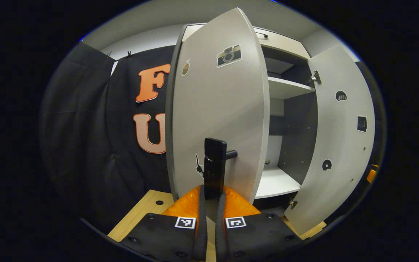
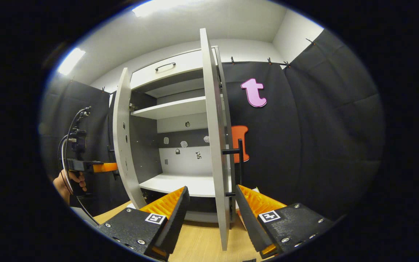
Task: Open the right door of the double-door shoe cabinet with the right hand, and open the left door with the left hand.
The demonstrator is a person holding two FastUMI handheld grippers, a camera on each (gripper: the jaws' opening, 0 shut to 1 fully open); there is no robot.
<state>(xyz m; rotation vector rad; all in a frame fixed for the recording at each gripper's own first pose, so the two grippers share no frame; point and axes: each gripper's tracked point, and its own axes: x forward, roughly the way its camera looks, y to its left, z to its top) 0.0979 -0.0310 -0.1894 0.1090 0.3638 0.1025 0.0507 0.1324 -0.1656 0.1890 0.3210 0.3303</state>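
Straight ahead of the left claw (image 1: pixel 210 198) in the left gripper view: left door (image 1: pixel 216 109) of the shoe cabinet (image 1: pixel 286 87), swung well open, outer face turned toward the camera, carrying a camera sticker (image 1: pixel 228 55) near the top and a smaller sticker (image 1: pixel 185 67) to its left. Dark bar handle (image 1: pixel 214 167) standing upright off that door on a short post, its lower end pinched between the claw's two fingers, gap narrow, both fingers pressing on the bar. Beyond the door, white shelves (image 1: pixel 286 87) and a dark inner wall of the cabinet. Farther right, right door (image 1: pixel 340 138) also swung out, inner face showing, a hinge (image 1: pixel 315 78) at its upper edge. Light wooden table (image 1: pixel 140 214) under the cabinet's near-left corner.

Seen edge-on in the right gripper view: right door (image 2: pixel 216 145), standing between the fingers of the right claw (image 2: pixel 209 211), which are spread wide, neither finger pressing on the door. Door's own black handle (image 2: pixel 236 156) sticking out on the right side of the edge. Left door (image 2: pixel 124 138) open at the far left, with the left claw (image 2: pixel 104 167) at its outer face and a hand (image 2: pixel 69 183) holding that tool. Drawer front with a handle (image 2: pixel 165 66) across the cabinet top. Wooden table (image 2: pixel 198 240) below.
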